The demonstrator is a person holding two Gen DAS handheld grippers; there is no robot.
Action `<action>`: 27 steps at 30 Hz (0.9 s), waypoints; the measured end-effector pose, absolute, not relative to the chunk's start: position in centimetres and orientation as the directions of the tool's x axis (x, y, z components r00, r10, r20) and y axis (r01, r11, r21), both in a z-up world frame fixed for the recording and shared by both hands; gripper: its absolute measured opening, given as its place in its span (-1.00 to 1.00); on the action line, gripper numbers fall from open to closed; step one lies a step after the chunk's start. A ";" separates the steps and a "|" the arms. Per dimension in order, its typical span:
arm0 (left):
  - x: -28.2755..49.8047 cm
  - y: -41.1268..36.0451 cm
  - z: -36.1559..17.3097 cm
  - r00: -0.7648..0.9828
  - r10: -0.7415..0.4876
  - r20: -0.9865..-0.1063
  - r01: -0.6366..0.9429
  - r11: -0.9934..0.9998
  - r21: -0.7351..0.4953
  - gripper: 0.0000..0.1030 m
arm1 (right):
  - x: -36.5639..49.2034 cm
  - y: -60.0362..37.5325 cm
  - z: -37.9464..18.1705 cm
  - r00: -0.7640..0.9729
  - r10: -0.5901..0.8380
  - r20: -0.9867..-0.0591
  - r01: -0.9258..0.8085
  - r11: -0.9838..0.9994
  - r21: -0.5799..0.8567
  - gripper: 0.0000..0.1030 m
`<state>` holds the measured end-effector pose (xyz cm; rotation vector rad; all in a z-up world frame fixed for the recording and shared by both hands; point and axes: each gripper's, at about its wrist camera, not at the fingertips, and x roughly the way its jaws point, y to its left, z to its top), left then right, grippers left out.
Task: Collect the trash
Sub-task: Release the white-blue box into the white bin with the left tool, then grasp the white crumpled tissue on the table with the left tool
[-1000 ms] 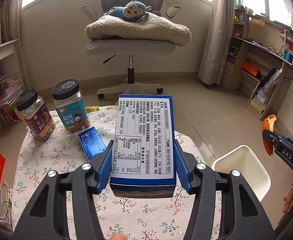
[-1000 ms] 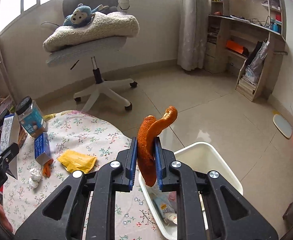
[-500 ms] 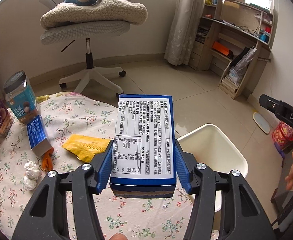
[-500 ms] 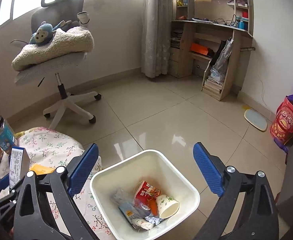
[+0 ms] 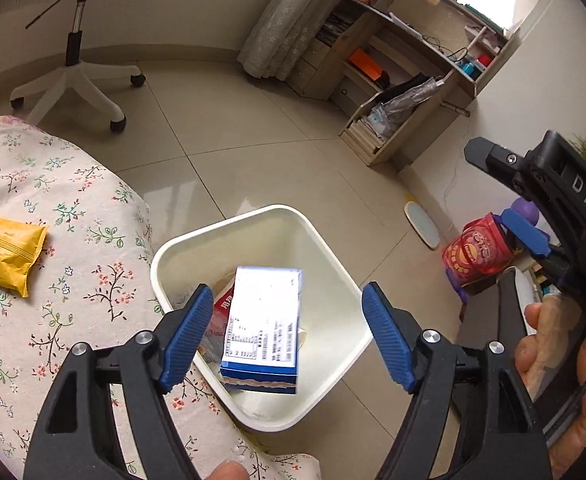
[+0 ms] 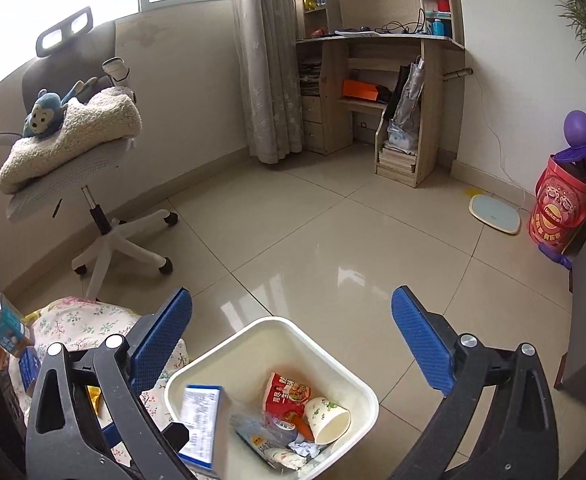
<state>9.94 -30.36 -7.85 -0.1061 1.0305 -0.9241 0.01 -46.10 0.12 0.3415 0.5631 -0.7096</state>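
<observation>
My left gripper (image 5: 287,336) is open above the white trash bin (image 5: 325,240). The blue and white box (image 5: 263,328) is free of its jaws and blurred, over the bin's inside. In the right wrist view the box (image 6: 201,420) is at the bin's (image 6: 357,384) left wall. My right gripper (image 6: 291,344) is open and empty above the bin, which holds a red wrapper (image 6: 287,398), a paper cup (image 6: 329,420) and other scraps. A yellow packet (image 5: 5,248) lies on the floral tablecloth (image 5: 73,280).
The bin stands on the tiled floor beside the table's right edge. An office chair (image 6: 105,216) with a blanket and toy monkey stands behind. A wooden shelf desk (image 6: 393,92) is at the back right, a red bucket (image 6: 561,208) far right. Jars (image 6: 1,328) stand at the table's left.
My left gripper swung right over the bin, opened and let go of the box, which now drops into the bin. My right gripper stayed open over the bin.
</observation>
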 end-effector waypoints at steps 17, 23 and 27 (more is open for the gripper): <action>13.9 -16.6 -4.7 0.598 -0.366 -0.714 0.439 0.894 -0.091 0.46 | 7.0 -33.4 -1.5 0.683 -0.396 -0.614 0.452 0.889 -0.070 0.86; 16.9 -12.0 -6.3 0.586 -0.257 -0.769 0.321 0.944 -0.071 0.46 | 9.3 -29.6 -2.7 0.689 -0.337 -0.642 0.373 0.924 -0.086 0.86; 19.1 -8.6 -8.0 0.546 -0.205 -0.812 0.246 0.966 -0.079 0.46 | 10.8 -27.8 -3.7 0.680 -0.294 -0.671 0.321 0.943 -0.088 0.86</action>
